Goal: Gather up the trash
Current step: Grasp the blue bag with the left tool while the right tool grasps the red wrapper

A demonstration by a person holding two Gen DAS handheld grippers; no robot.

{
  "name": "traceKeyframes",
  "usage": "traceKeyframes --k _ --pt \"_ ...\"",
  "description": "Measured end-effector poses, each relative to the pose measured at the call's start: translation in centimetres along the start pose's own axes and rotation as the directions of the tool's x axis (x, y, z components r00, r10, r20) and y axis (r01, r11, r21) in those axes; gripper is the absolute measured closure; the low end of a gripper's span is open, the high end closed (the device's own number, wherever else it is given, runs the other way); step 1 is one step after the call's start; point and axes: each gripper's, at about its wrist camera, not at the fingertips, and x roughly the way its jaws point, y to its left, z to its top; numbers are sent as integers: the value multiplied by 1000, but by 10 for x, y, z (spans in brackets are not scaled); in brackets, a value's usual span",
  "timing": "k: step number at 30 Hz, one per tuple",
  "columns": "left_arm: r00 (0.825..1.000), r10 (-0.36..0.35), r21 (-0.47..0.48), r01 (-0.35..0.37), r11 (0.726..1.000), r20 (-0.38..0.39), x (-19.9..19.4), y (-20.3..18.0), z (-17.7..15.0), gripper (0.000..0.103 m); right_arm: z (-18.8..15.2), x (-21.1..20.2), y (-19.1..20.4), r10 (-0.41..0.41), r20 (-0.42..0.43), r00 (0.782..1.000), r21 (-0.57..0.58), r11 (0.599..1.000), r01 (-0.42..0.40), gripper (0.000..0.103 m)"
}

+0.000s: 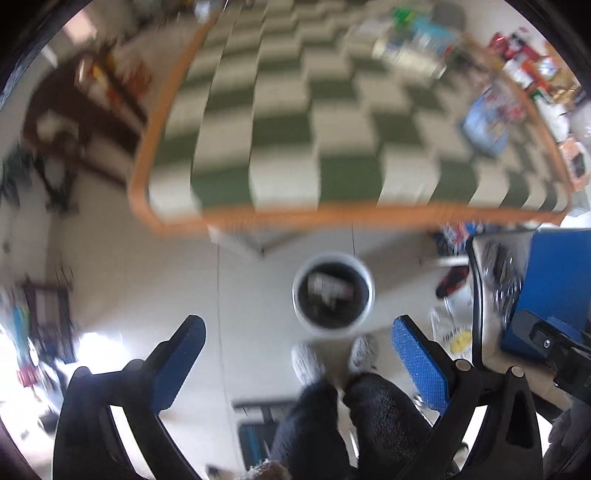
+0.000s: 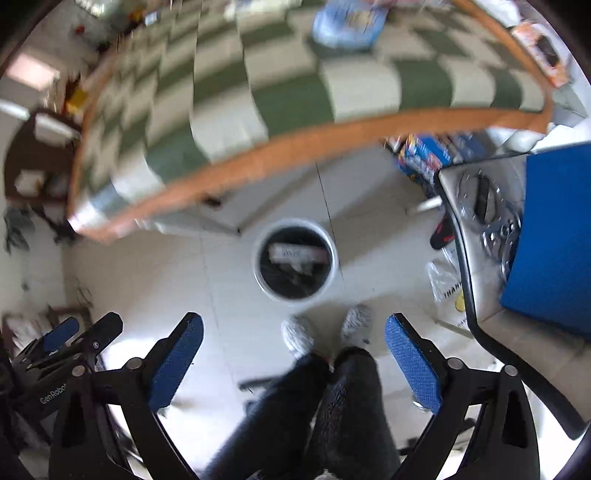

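A white round trash bin [image 1: 333, 294] with a dark liner stands on the pale tiled floor below the table edge; a crumpled white wrapper [image 1: 327, 288] lies inside. It shows in the right wrist view too [image 2: 294, 259], wrapper [image 2: 297, 254] in it. My left gripper [image 1: 298, 363] is open and empty, high above the floor, near the bin. My right gripper [image 2: 293, 360] is open and empty, also above the floor. Packets and wrappers [image 1: 484, 123] lie on the green-and-white checked table [image 1: 280, 122]; a blue packet [image 2: 347, 22] shows in the right wrist view. Both views are motion-blurred.
The person's dark-trousered legs and grey slippers [image 1: 308, 363] stand by the bin. A blue panel [image 1: 557, 288] and a black-rimmed surface are at the right. A plastic bag [image 2: 448, 291] lies on the floor. The left gripper [image 2: 70, 345] shows at the right view's left.
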Motion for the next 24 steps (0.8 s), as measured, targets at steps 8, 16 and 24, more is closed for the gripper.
traceKeyframes --k 8,16,24 --pt "996 -67 209 53 976 62 -25 -93 105 0 84 -86 -63 -81 155 985 133 989 61 0" --pt "989 -93 372 131 919 -118 42 -217 177 0 176 -74 -168 -108 103 989 251 965 80 0" --pt "968 75 453 44 890 -241 137 -285 222 20 268 -17 -234 -100 -23 995 291 951 103 0"
